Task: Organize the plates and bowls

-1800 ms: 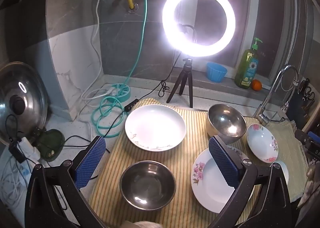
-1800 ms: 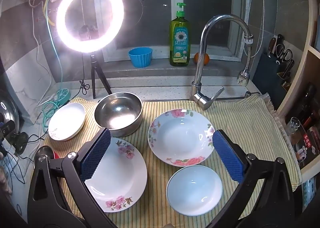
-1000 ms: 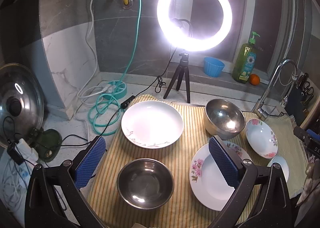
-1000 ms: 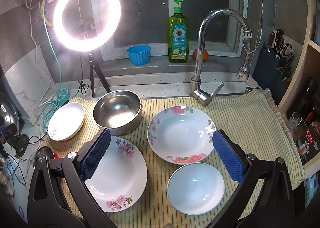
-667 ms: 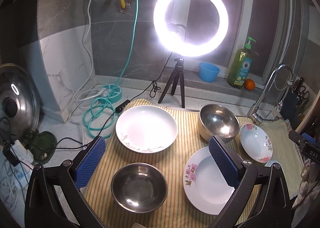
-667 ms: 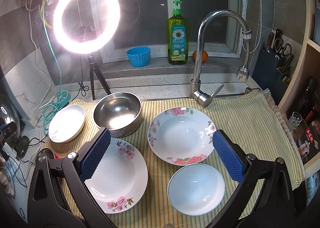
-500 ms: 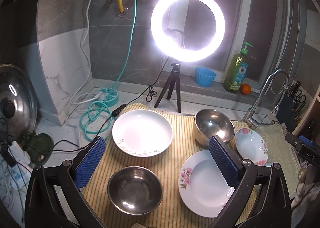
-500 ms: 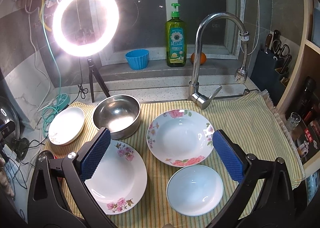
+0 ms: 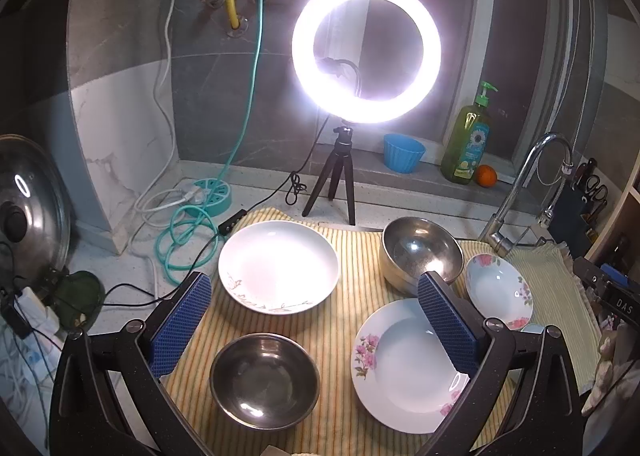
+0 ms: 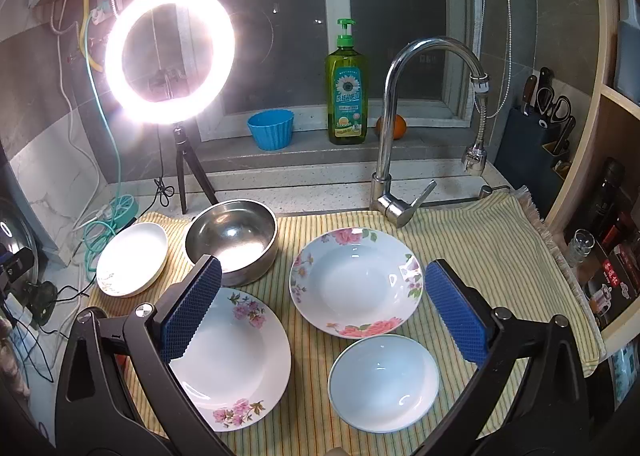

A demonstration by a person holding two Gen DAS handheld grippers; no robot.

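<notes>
On a striped cloth [image 9: 352, 320] lie a white plate [image 9: 278, 266], a steel bowl [image 9: 264, 380] in front of it, a taller steel bowl [image 9: 420, 252], a flowered plate [image 9: 404, 364] and a flowered deep plate [image 9: 498, 290]. My left gripper [image 9: 314, 320] is open and empty, held above them. In the right wrist view the deep flowered plate [image 10: 354, 282], a small white bowl [image 10: 382, 382], the flowered plate [image 10: 232, 360], the tall steel bowl [image 10: 232, 238] and the white plate [image 10: 132, 260] show. My right gripper [image 10: 320, 308] is open and empty above them.
A lit ring light on a tripod [image 9: 366, 51] stands behind the cloth. A faucet [image 10: 396, 127], soap bottle [image 10: 347, 91], blue cup [image 10: 271, 129] and orange [image 10: 394, 127] are at the back. Teal cable and power strip [image 9: 200, 203] and a pot lid [image 9: 28, 203] are at left; a knife block [image 10: 536, 135] at right.
Both grippers have risen and pulled back a little; the dishes look smaller and lower in the left view. Nothing on the cloth has moved. Both jaws stay open.
</notes>
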